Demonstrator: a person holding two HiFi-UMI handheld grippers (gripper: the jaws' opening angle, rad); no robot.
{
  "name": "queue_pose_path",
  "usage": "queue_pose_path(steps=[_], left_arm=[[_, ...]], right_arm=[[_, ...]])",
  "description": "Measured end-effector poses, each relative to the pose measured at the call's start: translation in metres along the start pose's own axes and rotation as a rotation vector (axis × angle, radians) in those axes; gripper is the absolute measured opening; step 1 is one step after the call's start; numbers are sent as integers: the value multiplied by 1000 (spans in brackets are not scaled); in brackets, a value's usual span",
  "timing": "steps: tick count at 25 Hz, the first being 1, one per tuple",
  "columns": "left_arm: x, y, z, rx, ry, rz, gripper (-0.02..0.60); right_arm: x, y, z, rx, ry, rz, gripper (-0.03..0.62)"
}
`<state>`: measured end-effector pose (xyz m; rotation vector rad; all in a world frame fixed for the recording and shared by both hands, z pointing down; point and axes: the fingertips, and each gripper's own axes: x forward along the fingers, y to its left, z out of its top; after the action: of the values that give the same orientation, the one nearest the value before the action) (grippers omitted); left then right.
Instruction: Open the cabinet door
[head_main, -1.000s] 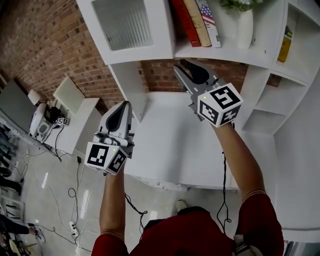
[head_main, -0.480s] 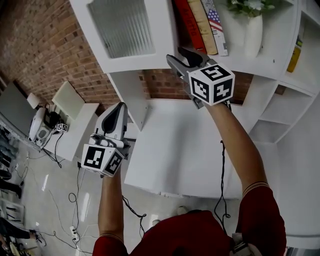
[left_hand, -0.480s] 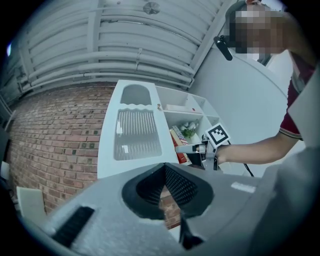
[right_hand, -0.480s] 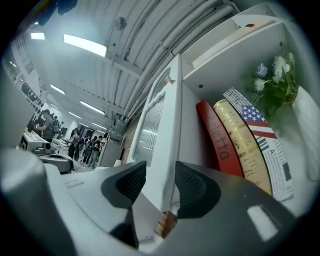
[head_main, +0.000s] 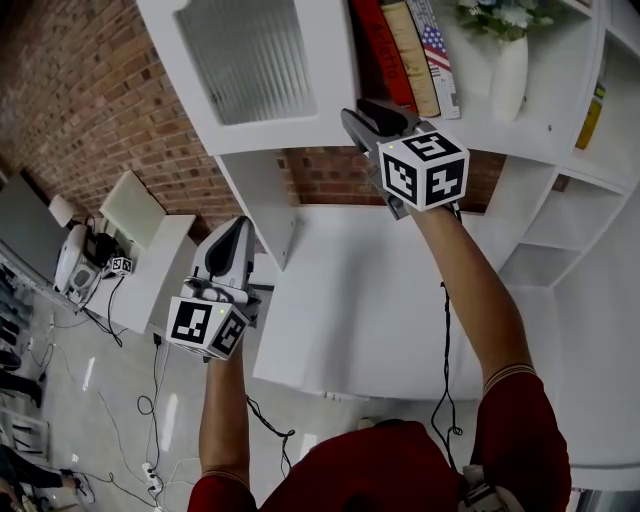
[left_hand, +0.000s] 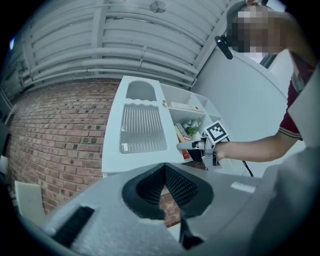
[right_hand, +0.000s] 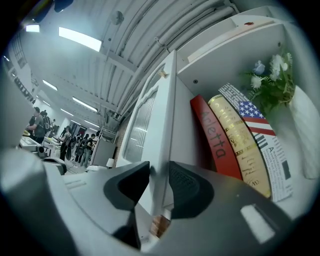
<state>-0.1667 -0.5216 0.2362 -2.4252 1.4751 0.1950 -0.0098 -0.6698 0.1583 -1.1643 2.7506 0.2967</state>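
The white cabinet door (head_main: 250, 60) with a ribbed glass panel stands swung out to the left of the shelf unit; it also shows in the left gripper view (left_hand: 142, 127). My right gripper (head_main: 358, 112) is raised to the door's free edge (right_hand: 161, 120). Its jaws are closing, the edge stands between them, and both pads (right_hand: 182, 185) touch it. My left gripper (head_main: 238, 222) hangs lower, in front of the table's left end, shut and empty. In the left gripper view its tips (left_hand: 164, 167) meet, and the right gripper (left_hand: 182, 146) shows beyond at the door's corner.
Upright books (head_main: 405, 50) and a white vase of flowers (head_main: 508, 65) stand in the opened compartment. A white table (head_main: 350, 300) lies below, a brick wall (head_main: 90, 90) behind. White shelf compartments (head_main: 560, 230) rise at right. A low side cabinet (head_main: 140, 240) and floor cables are at left.
My right gripper rose from above the table to the door's edge and took it between its jaws. The left gripper drifted slightly lower and stayed shut.
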Motion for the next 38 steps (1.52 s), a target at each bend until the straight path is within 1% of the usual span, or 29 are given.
queue_pose_path(steps=[5,10,18,30,33,38], left_arm=[[-9,8,1,2,0,-2,3],[-17,13,0,-6,0,-11,3],[-28,3,-1,-23,-10,-42,3],[-80,9,25,-24,-47,-28,3],[-92,8,37,-42,-81,-43,3],[-116,19,39,-34,-54,-10,3]], right_arm=[[0,-1,0,22,-10,-33,128],[-5,5,3,61,-26,-8,106],[-30,36,11,38,-58,16,92],[-69,118,33,67,-133,46,75],[-75,143,39,69,-147,60,72],[-78,190,50,33,-164,106,67]])
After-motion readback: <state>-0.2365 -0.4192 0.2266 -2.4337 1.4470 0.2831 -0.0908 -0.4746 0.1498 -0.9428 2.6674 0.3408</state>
